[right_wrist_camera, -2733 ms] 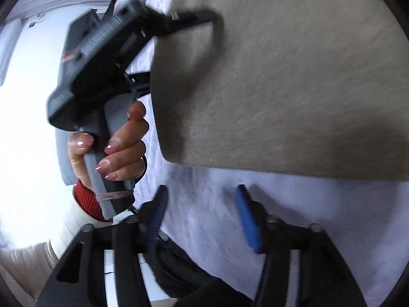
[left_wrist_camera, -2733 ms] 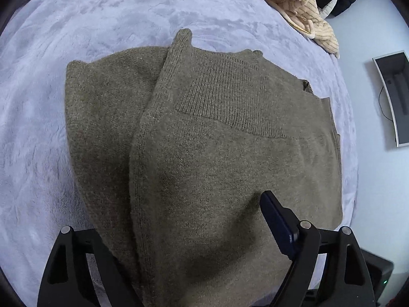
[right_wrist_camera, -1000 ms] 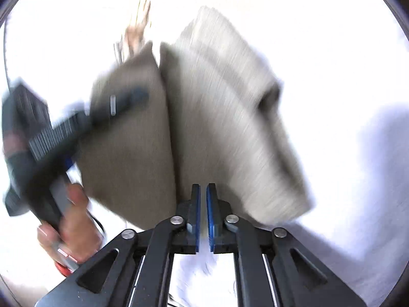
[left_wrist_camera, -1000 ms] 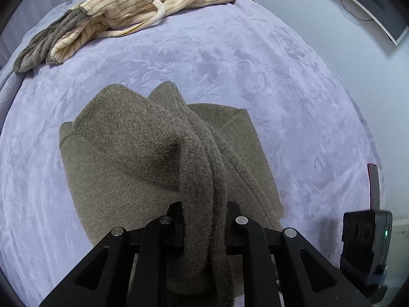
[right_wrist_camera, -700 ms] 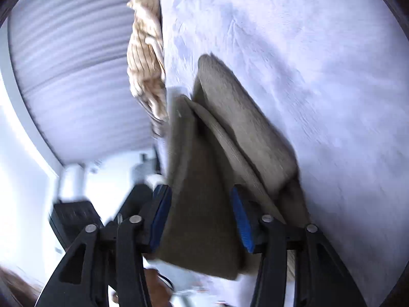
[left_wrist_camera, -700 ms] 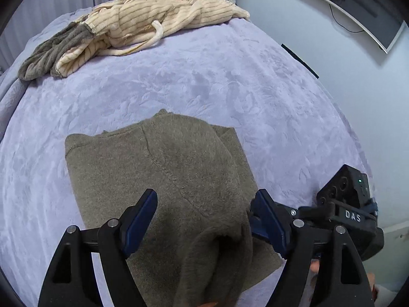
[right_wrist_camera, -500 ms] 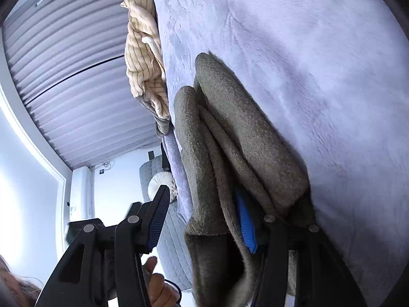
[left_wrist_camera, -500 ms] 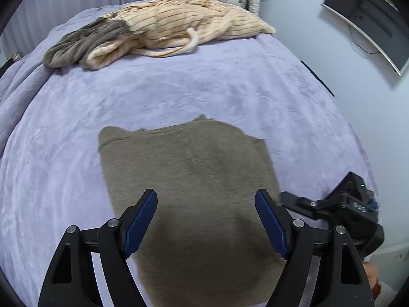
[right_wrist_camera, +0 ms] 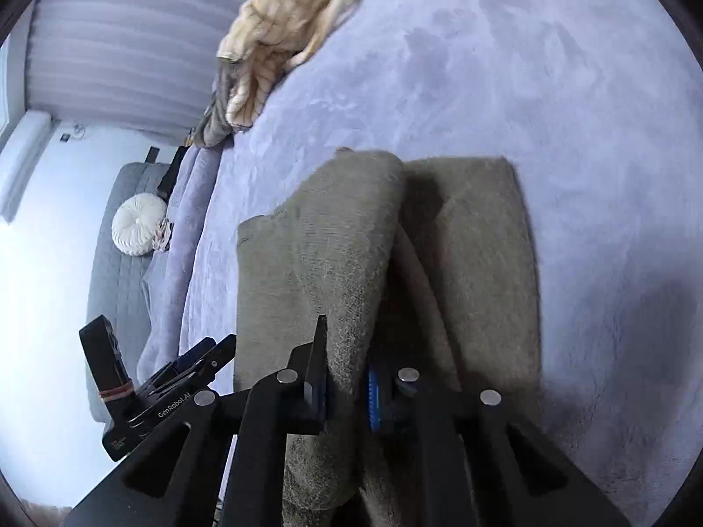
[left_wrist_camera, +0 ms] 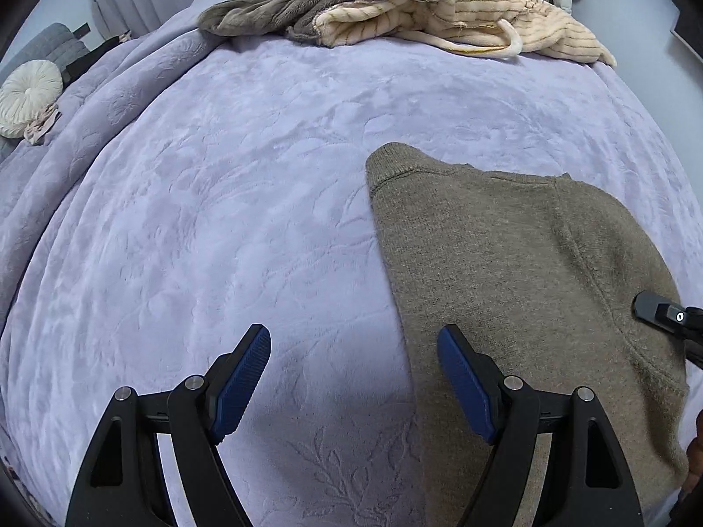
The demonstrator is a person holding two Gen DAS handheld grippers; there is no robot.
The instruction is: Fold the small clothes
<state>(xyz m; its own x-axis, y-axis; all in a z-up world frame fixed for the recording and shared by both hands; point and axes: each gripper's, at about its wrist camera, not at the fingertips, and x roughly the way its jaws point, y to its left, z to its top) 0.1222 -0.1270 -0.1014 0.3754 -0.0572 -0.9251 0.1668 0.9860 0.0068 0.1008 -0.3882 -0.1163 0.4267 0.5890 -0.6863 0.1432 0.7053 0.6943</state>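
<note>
Olive-brown knit sweater [left_wrist_camera: 518, 263], folded, flat on lilac blanket, one fold raised.

Your sweater on the bed, pile behind it.

Your folded sweater [left_wrist_camera: 518, 263] lies on the bed [left_wrist_camera: 241, 175], right of your left gripper [left_wrist_camera: 353, 377]; the heaped clothes [left_wrist_camera: 395, 4] sit at the far edge, a round cushion [left_wrist_camera: 28, 96] far left.

A plush lavender bedspread with an embossed leaf pattern [left_wrist_camera: 263, 175] covers the bed. At its far edge lies a heap of cream striped fleece and grey-brown fleece clothing [left_wrist_camera: 395, 13]. A round white pleated cushion [left_wrist_camera: 28, 96] rests on a grey quilted seat [right_wrist_camera: 118, 290] beside the bed.
</note>
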